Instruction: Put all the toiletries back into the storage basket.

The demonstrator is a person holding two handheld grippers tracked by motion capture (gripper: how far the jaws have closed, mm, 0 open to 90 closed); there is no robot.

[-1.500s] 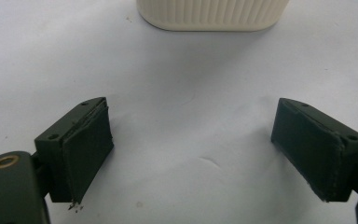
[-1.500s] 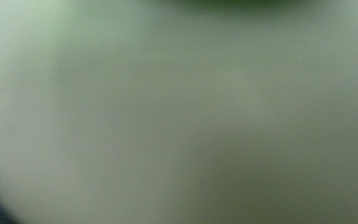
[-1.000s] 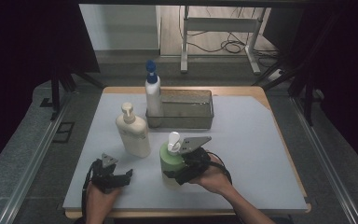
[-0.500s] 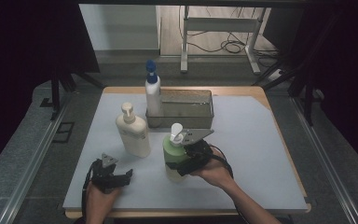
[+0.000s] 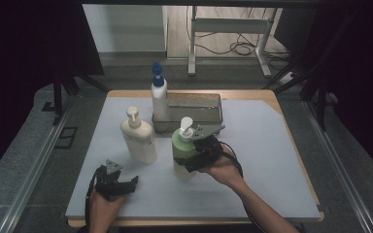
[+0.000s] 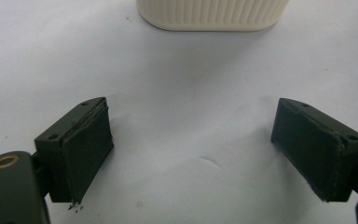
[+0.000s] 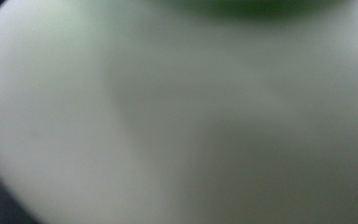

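We see the right gripper [image 5: 190, 158] clamped on a green pump bottle [image 5: 183, 145] — its own view is a pale green blur, so the pads seem pressed close. The bottle sits just in front of a metal tray [image 5: 212, 105]. The left gripper [image 6: 205, 154] rests on the white mat [image 5: 267, 160], jaws wide apart — a cream bottle [image 6: 213, 13] stands ahead.

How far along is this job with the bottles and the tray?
Early. The blue-capped bottle seems to stand at the clear tray's left end, though in or beside it is unclear. The right gripper holds the green bottle just short of the tray. The cream bottle waits untouched; the left gripper rests open.
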